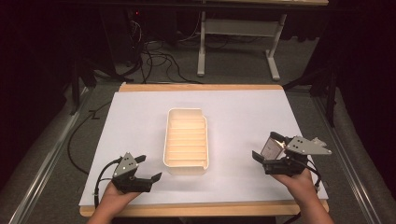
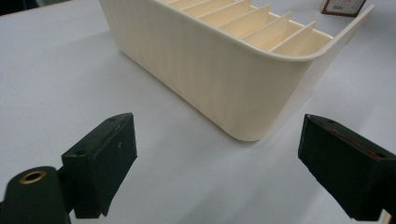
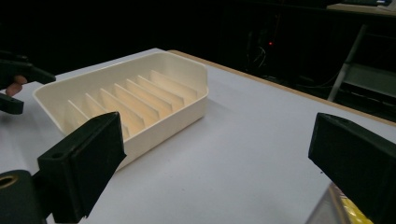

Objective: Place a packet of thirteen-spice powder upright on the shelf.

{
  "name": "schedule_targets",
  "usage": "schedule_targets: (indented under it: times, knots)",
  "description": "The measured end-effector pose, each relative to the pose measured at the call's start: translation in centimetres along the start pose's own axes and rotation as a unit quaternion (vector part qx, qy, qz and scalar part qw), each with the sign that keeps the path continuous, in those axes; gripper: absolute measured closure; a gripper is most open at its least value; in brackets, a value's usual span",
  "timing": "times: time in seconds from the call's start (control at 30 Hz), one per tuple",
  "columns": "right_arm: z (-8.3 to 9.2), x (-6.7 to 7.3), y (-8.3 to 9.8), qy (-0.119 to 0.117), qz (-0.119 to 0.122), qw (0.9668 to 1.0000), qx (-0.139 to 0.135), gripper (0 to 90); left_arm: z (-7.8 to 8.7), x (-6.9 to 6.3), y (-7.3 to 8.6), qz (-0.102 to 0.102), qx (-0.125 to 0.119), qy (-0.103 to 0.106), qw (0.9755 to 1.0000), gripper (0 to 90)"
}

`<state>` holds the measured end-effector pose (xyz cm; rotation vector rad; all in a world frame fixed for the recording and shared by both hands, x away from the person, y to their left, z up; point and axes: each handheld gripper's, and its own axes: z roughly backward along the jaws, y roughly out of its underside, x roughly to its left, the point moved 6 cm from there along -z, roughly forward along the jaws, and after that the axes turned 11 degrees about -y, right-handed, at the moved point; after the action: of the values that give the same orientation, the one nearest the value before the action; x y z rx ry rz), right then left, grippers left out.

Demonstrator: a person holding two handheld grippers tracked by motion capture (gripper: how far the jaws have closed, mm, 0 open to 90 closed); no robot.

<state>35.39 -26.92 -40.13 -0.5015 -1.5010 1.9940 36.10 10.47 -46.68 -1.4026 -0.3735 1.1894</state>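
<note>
One slotted cream tray [image 1: 186, 164] sits between two tongs [image 1: 142, 169] [image 1: 265, 156], both apart.

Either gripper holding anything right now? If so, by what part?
Left gripper: nothing, jaws wide apart facing the tray. Right gripper: jaws stand open; a small card or box sits by them, but whether it is gripped cannot be told.

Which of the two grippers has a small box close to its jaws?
The right gripper: a small box lies by its open jaws. The left gripper faces the cream tray instead.
</note>
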Motion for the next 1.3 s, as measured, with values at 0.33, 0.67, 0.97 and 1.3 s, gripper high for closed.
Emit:
schedule_targets:
  times: [0.33,0.67,0.97,1.3]
  knots:
    - [1.5,-2.1,0.4,0.036,-0.006,0.9993,-0.001,4.9,-0.1,0.0,0.1,-0.001,0.004,0.0,1.0,12.3]
    - [2.3,-4.0,1.8,0.07,-0.023,0.9973,0.004,7.9,0.0,0.0,0.0,0.0,0.001,0.001,1.0,12.4]
    - [2.6,-5.4,3.6,0.089,-0.046,0.9949,0.011,11.1,0.2,0.0,-0.1,-0.001,0.0,0.001,1.0,12.4]
    - [2.5,-6.2,5.1,0.099,-0.065,0.9929,0.017,13.5,0.1,0.0,0.0,-0.002,0.003,0.002,1.0,12.5]
